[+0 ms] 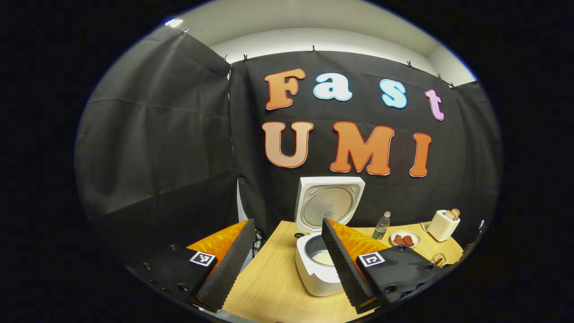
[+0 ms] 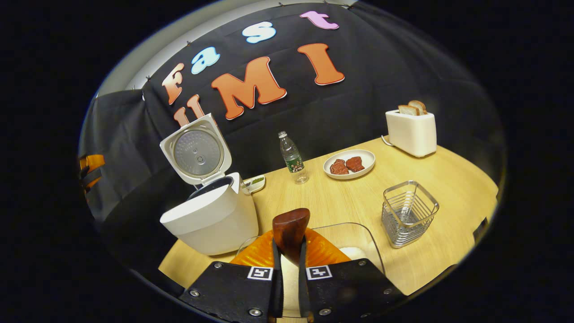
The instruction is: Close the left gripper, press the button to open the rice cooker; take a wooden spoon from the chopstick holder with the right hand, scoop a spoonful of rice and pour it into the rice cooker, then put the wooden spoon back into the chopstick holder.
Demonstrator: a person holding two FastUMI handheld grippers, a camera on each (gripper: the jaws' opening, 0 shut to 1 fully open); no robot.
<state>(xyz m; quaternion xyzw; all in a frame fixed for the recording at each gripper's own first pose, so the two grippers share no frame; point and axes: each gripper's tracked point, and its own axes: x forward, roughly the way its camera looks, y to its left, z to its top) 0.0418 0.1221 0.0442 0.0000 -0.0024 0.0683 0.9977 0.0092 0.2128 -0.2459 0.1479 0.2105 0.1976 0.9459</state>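
The white rice cooker (image 1: 316,280) stands open on the wooden table, its lid (image 1: 329,202) upright and white rice in the pot. My left gripper (image 1: 287,220) hangs open in front of it, fingers wide apart and holding nothing. In the right gripper view the rice cooker (image 2: 210,220) sits to the left. My right gripper (image 2: 290,244) is shut on the wooden spoon (image 2: 291,229), whose brown end sticks out forward above a clear glass container (image 2: 361,231) with white rice in it. The wire chopstick holder (image 2: 409,213) stands to the right.
A water bottle (image 2: 291,157), a plate of red meat (image 2: 350,163) and a white toaster (image 2: 411,130) with bread stand along the back of the table (image 2: 448,179). A small dish (image 2: 255,181) lies behind the cooker. The left gripper (image 2: 89,170) shows at the far left.
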